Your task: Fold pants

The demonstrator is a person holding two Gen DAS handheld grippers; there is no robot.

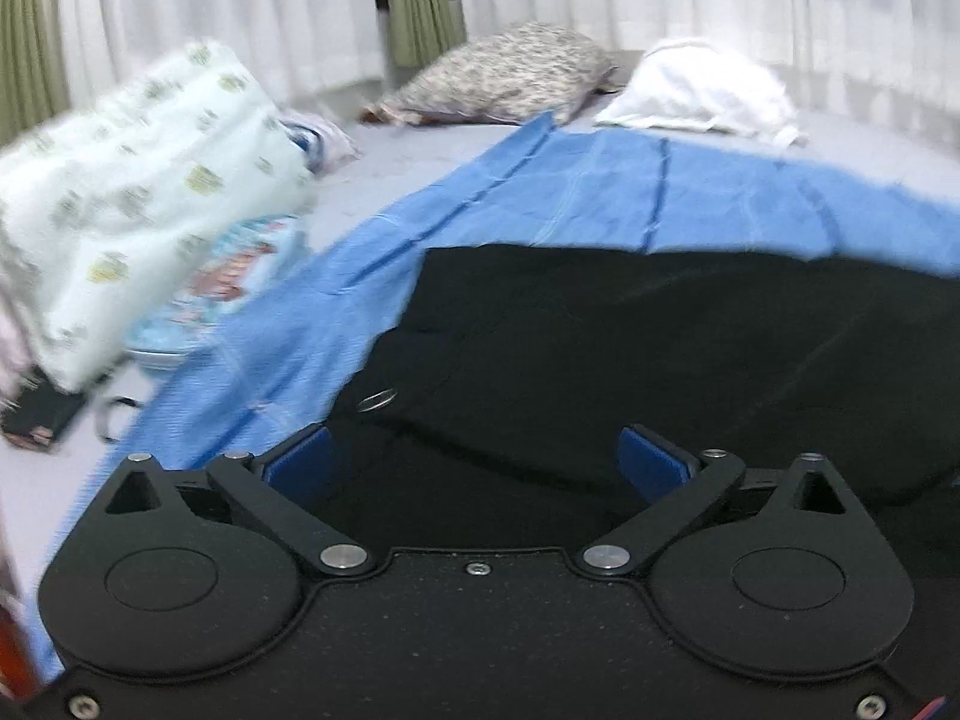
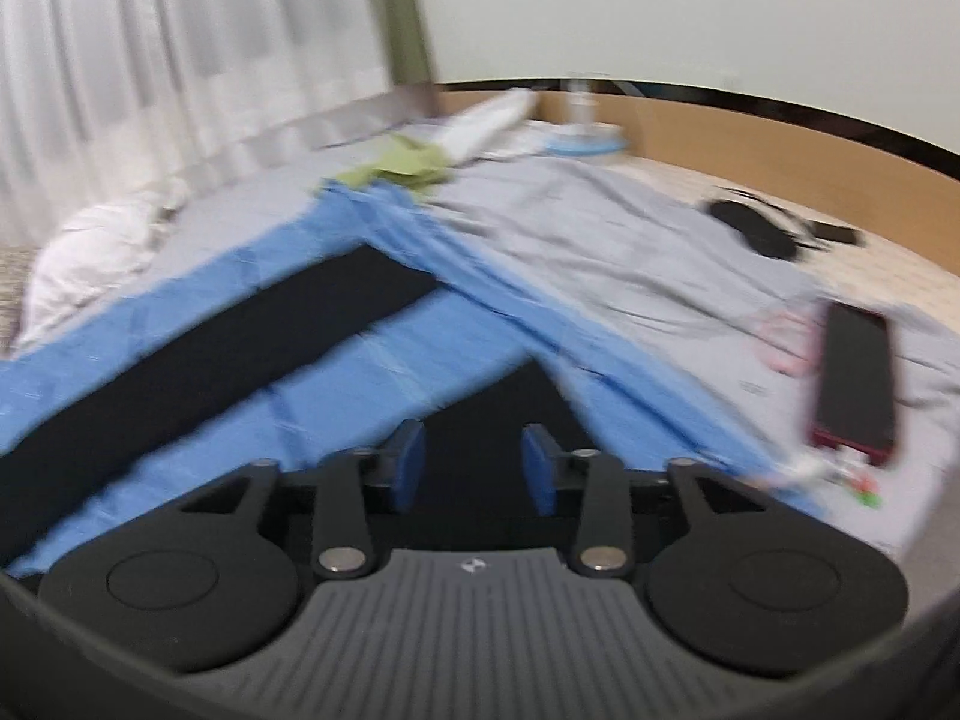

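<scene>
On the blue sheet (image 1: 600,180) spread over the bed (image 2: 600,222), black pants (image 1: 660,348) lie flat, one leg (image 2: 252,336) running toward its far corner. We see left gripper (image 1: 480,462) spread wide and empty above the waist end, right gripper (image 2: 474,468) part open, nothing pinched. Legs look apart, so we judge most folding remains.

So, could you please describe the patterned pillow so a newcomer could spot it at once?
Start at the white curtains behind the bed. Below them, past the blue sheet, lies the speckled brown-and-cream pillow. The bundle beside it is plain white.
</scene>
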